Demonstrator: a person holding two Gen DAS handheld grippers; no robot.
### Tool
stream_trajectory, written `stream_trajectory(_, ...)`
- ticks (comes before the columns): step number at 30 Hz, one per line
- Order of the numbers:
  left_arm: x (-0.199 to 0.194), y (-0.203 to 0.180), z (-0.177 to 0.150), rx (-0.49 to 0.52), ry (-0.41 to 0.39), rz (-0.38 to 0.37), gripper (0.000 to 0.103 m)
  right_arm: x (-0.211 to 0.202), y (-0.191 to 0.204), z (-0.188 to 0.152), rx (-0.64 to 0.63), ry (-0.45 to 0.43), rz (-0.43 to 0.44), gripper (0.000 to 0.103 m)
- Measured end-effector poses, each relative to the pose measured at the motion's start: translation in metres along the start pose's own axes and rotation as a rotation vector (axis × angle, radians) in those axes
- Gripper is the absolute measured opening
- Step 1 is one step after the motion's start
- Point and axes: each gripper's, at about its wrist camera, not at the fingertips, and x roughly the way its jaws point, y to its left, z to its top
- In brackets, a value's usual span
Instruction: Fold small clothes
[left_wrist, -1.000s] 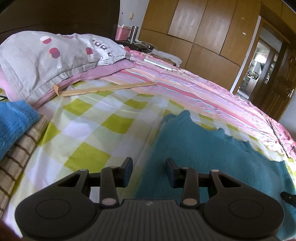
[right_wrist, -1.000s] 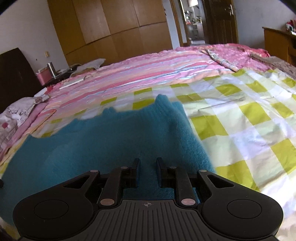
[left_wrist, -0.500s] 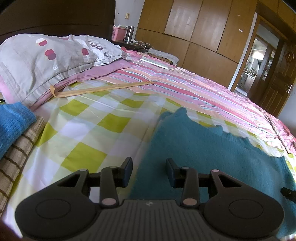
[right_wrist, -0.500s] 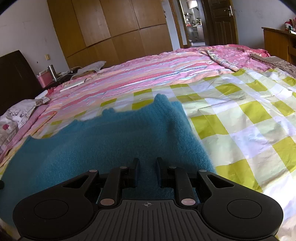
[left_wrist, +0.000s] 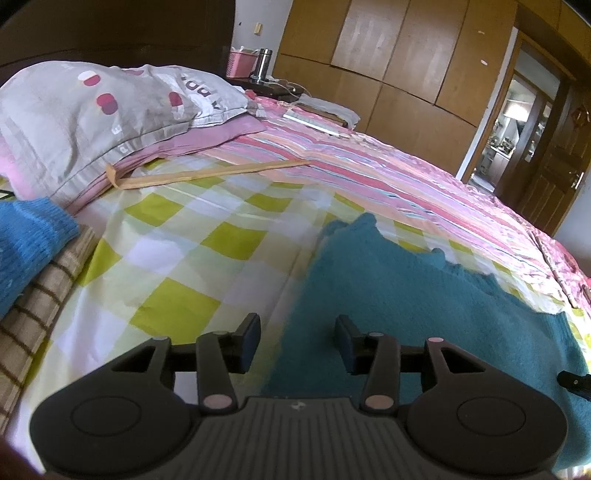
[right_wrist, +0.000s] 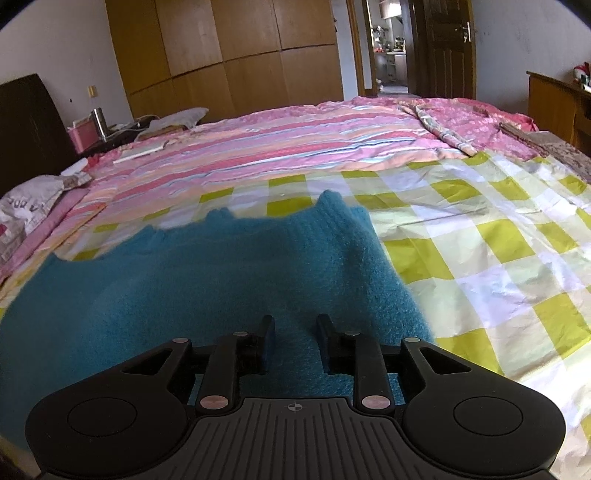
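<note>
Left wrist view: left gripper (left_wrist: 297, 341) is low over the bed w/ jaws spread and opening; nothing pinched. The teal sweater's (left_wrist: 406, 295) side edge runs up between the two fingers, so the right finger sits over knit and the left finger over the green-checked sheet (left_wrist: 177, 258). Sweater lies flat, stretching ahead and off to the right of the fingers; its far edge looks ragged against the sheet. Far left of the fingers: a blue knit (left_wrist: 26, 243) on top of a brown striped cloth (left_wrist: 40, 314). Ahead-left, a grey spotted pillow (left_wrist: 99, 110), w/ a tan strap (left_wrist: 207, 173) lying just in front of it. Beyond the sweater, a pink striped quilt (left_wrist: 369, 166). Right wrist view: right gripper (right_wrist: 295, 341) also low, jaws a narrow gap apart and opening; teal knit shows in the gap, but can't tell if pads touch it, no pinch seen. Both fingers are over the sweater (right_wrist: 184, 288), near its right edge; checked sheet (right_wrist: 498, 258) starts just right of the right finger. Sweater spreads ahead and to the left of the fingers, a small peak at its far right corner.
</note>
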Motion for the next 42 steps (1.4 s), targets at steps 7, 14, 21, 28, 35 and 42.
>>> stream_trajectory(7,-0.014,0.019,-0.015,-0.092,0.019,-0.011,0.055,-0.003,0.019,0.012,-0.027,0.000,0.039,0.030)
stream_trajectory(14,-0.016,0.027,-0.021,-0.157,0.011,-0.044,0.056,0.007,0.093,0.028,-0.157,0.041,0.181,0.040)
stream_trajectory(21,-0.011,0.028,-0.025,-0.128,0.014,-0.046,0.056,0.032,0.196,0.044,-0.285,0.115,0.302,0.049)
stream_trajectory(28,-0.008,0.030,-0.027,-0.111,0.022,-0.072,0.056,0.068,0.280,0.050,-0.355,0.224,0.329,0.059)
stream_trajectory(35,-0.006,0.030,-0.029,-0.100,0.027,-0.084,0.056,0.091,0.326,0.045,-0.434,0.275,0.239,0.068)
stream_trajectory(42,-0.004,0.028,-0.030,-0.085,0.033,-0.088,0.056,0.104,0.356,0.028,-0.591,0.291,0.135,0.074)
